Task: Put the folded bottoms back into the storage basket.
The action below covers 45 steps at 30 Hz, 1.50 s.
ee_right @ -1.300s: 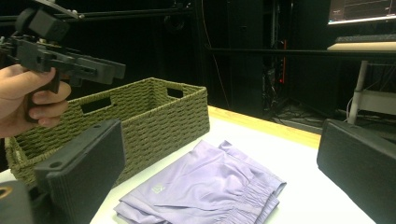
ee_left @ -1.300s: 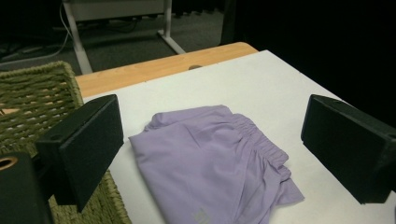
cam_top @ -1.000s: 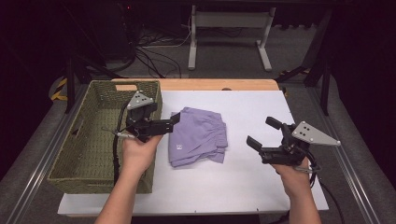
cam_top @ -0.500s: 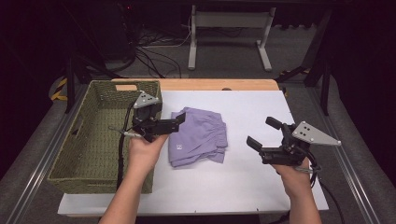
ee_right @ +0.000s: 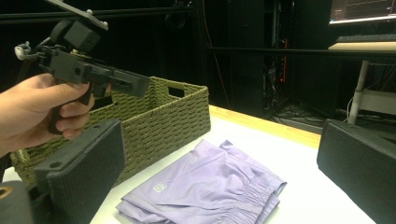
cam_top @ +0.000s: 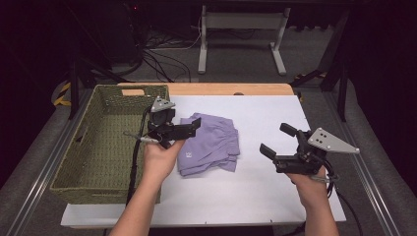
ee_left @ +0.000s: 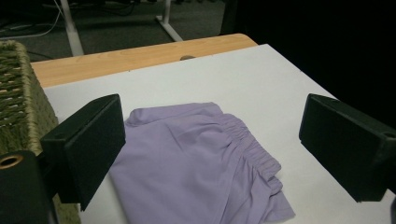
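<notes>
Your right gripper (cam_top: 275, 140) hovers wide open over bare table (cam_top: 265, 191), well apart from the shorts (cam_top: 211, 145). Your left gripper (ee_left: 210, 140), jaws also wide, hangs above the shorts' basket-side edge. Its own view shows the elastic waistband; the right gripper view shows the basket (ee_right: 159, 116) beyond.

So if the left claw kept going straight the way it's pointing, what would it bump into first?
Probably the folded purple shorts. The open left claw hangs just above them, aimed forward and down at the cloth. How steeply is hard to judge; a flatter path would reach the white tabletop beyond.
</notes>
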Available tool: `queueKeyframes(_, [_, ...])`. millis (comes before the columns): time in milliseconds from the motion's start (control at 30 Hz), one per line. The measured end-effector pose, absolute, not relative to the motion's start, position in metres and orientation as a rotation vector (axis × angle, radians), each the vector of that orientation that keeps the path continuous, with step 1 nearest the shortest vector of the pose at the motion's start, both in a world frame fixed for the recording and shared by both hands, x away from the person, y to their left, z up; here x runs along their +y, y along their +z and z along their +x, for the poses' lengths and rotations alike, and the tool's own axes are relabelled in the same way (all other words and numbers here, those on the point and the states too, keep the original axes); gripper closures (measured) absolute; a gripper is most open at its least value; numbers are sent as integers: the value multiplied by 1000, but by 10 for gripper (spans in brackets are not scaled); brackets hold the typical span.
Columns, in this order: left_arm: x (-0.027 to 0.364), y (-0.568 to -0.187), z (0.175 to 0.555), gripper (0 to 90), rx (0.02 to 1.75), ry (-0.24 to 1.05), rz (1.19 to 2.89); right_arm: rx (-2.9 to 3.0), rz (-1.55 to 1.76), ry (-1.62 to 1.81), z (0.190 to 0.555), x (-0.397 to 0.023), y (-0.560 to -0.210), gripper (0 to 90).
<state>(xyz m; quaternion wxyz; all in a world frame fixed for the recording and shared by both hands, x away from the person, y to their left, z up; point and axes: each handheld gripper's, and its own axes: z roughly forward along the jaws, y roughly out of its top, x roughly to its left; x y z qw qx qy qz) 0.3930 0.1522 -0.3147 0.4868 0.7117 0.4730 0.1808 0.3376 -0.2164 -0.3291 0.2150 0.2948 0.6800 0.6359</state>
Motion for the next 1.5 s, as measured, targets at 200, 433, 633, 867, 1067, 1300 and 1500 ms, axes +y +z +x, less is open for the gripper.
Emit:
queueKeyframes(200, [146, -318, 400, 79, 1176, 436, 1726, 1878, 823, 1775, 337, -218, -327, 19])
queueKeyframes(433, [140, -324, 406, 75, 1202, 428, 1750, 1887, 815, 1772, 337, -218, -327, 19])
queueKeyframes(633, [140, -327, 411, 79, 1231, 418, 1750, 1888, 819, 1773, 337, -218, -327, 18])
queueKeyframes(867, [134, -336, 420, 57, 1323, 423, 1801, 1890, 818, 1774, 337, -218, -327, 18])
queueKeyframes(1067, [126, -343, 425, 45, 1380, 452, 1838, 1891, 821, 1773, 336, -218, -326, 17])
queueKeyframes(1300, [119, -350, 429, 45, 1422, 478, 1881, 1888, 825, 1779, 336, -219, -326, 18])
queueKeyframes(1500, [116, -357, 433, 41, 1454, 478, 1910, 1895, 819, 1772, 337, -218, -326, 18])
